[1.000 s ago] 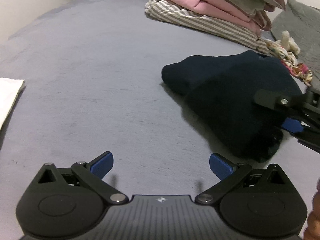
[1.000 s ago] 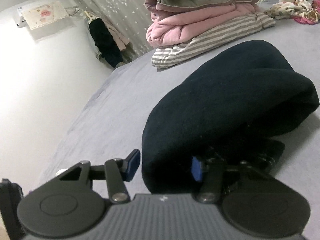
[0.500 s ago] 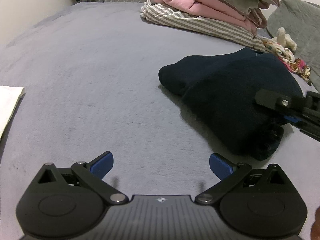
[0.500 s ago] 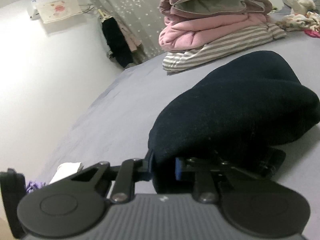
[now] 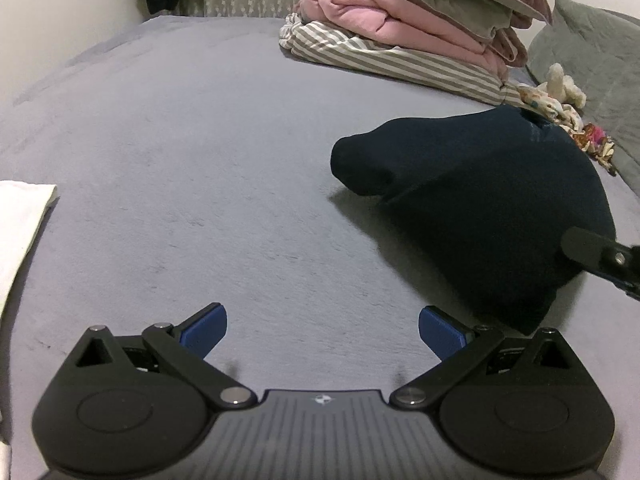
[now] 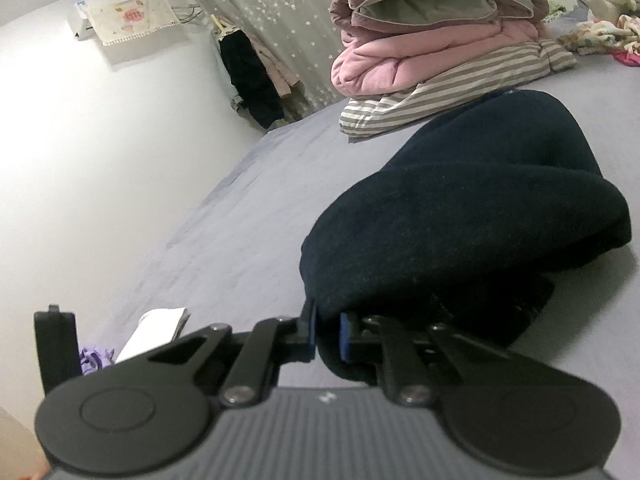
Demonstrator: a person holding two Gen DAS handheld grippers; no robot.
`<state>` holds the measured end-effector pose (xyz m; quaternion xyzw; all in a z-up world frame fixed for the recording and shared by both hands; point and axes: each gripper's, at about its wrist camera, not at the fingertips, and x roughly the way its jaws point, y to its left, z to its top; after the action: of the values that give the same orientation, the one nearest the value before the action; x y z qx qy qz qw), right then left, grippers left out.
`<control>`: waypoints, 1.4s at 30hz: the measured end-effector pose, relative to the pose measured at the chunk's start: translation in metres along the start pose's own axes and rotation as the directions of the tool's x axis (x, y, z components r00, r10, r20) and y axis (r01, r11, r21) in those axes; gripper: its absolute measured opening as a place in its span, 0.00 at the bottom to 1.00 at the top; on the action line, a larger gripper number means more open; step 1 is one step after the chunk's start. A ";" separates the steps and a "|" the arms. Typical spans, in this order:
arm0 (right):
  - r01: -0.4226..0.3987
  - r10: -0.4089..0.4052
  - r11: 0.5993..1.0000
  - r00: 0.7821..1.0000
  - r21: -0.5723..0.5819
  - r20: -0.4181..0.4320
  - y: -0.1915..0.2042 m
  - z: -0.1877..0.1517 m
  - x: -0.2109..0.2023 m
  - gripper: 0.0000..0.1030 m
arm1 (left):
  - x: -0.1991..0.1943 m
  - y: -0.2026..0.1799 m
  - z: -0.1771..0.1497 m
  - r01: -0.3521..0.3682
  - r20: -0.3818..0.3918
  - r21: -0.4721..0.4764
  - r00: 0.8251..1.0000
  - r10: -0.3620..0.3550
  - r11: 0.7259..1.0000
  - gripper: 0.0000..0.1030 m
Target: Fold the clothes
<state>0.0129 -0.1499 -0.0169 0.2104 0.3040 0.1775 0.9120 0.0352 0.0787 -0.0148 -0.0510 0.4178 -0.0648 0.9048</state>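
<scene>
A grey bedspread (image 5: 168, 168) covers the bed and fills most of both views, running back to a pale wall (image 6: 80, 140) and a star-dotted curtain (image 6: 280, 12) with dark clothes hanging (image 6: 248, 76) beside it. No container shows anywhere. At the far side a stack of folded bedding (image 5: 420, 32) rests on the spread: pink and beige quilts on a striped one, with a grey pillow (image 5: 592, 60) and a small heap of patterned fabric (image 5: 560, 112) just beside it.

The dark navy garment (image 5: 488, 208) lies bunched on the right of the bed, well apart from the stack. The right gripper (image 6: 326, 338) has its blue pads pinched tight on the garment's near edge, a fold of cloth caught between them. The left gripper (image 5: 322, 330) hangs over bare bedspread with its jaws spread wide and nothing between them, the garment just beyond its right finger. A folded white cloth (image 5: 20, 224) sits at the bed's left edge.
</scene>
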 end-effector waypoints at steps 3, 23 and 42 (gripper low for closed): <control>-0.015 0.015 1.000 1.000 -0.001 -0.008 -0.002 -0.003 -0.010 0.07 | 0.000 0.001 0.000 0.002 0.002 0.000 1.000 -0.002 1.000 1.00; 0.128 -0.128 0.992 0.992 0.006 0.003 -0.033 -0.011 -0.035 0.80 | -0.006 -0.037 0.006 0.118 0.157 0.047 0.980 -0.124 0.992 1.00; 0.170 -0.174 0.980 0.984 0.102 0.025 -0.084 -0.010 -0.069 0.94 | -0.004 -0.072 0.015 0.193 0.297 0.162 0.926 -0.234 0.968 0.96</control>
<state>-0.0284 -0.2497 -0.0323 0.2316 0.3139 0.0790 0.9174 0.0384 0.0092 0.0088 -0.0468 0.2553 -0.1812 0.9486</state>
